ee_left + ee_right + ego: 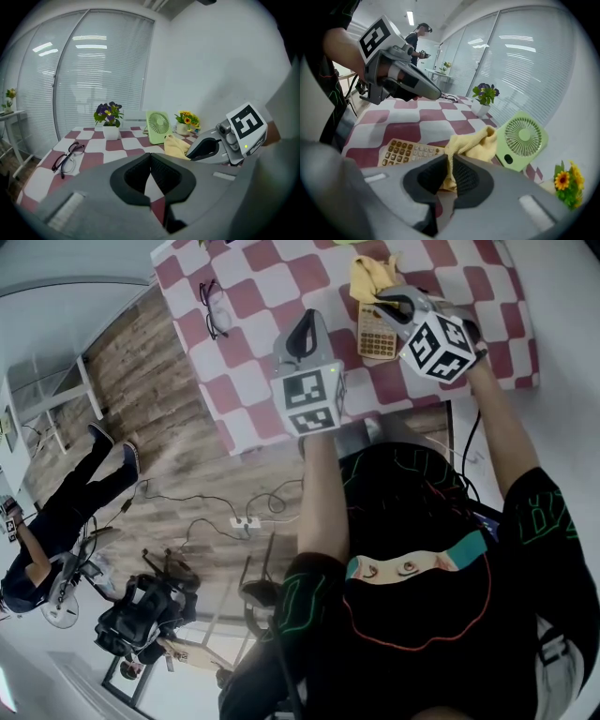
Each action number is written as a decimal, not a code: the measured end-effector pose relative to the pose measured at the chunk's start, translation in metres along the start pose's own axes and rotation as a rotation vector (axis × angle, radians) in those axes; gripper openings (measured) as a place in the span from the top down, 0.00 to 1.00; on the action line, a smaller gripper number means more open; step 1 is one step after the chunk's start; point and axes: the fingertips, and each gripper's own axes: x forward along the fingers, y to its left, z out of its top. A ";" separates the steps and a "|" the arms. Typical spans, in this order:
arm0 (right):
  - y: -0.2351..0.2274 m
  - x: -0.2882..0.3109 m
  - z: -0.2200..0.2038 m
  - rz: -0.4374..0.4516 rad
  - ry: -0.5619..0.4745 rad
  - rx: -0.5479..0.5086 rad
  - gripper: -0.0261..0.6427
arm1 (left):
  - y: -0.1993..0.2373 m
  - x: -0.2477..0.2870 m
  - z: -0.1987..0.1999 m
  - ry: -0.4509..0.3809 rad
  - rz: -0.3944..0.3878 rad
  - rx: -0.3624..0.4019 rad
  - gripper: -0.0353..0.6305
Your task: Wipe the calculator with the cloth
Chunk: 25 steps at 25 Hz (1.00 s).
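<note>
Right gripper view shows my right claw point(451, 157) clenched on the yellow cloth point(471, 145): a fold of it is pinched between the two dark pads, and the rest bunches up just past the tips. The calculator point(410, 152) lies flat on the table point(408, 124), keys up, just left of my jaws in this view, and the cloth's bunch sits at its nearer end, overlapping that edge. I cannot tell whether the cloth presses on the keys. Beyond the cloth a green fan point(520, 140) stands upright, with a pot of purple flowers point(483, 96) farther back and yellow flowers point(567, 183) off to the right. My left claw point(438, 95) hangs above the red and white checks, well apart from the calculator. In the left gripper view its pads meet at the tips with nothing between them; only checked cloth shows through the gap below. From there the glasses point(68, 157) lie on the table to the left, arms folded out, well away from the other things. In the head view both claws point away from me over the table, the right one over the calculator's far end, the left one beside it over bare checks. A person point(56, 521) stands on the wooden floor to my left.
</note>
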 end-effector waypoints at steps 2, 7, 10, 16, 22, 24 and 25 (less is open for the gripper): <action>0.007 -0.002 0.000 0.018 0.001 0.000 0.91 | -0.001 -0.002 -0.002 0.002 0.003 -0.009 0.93; 0.022 -0.006 0.001 0.036 -0.019 0.009 0.91 | -0.005 -0.006 -0.003 -0.009 0.005 -0.021 0.93; 0.028 -0.011 0.002 0.033 -0.023 0.020 0.91 | -0.007 -0.010 -0.004 -0.010 0.010 -0.026 0.93; 0.041 -0.020 0.003 0.043 -0.028 0.030 0.91 | -0.011 -0.015 -0.005 -0.018 0.013 -0.033 0.93; 0.058 -0.024 0.005 0.059 -0.034 0.032 0.91 | -0.008 -0.021 -0.011 -0.021 0.031 -0.041 0.93; 0.062 -0.026 0.004 0.057 -0.038 0.049 0.91 | -0.007 -0.023 -0.013 -0.020 0.036 -0.044 0.93; 0.065 -0.026 0.004 0.057 -0.040 0.056 0.91 | -0.007 -0.024 -0.013 -0.022 0.038 -0.045 0.93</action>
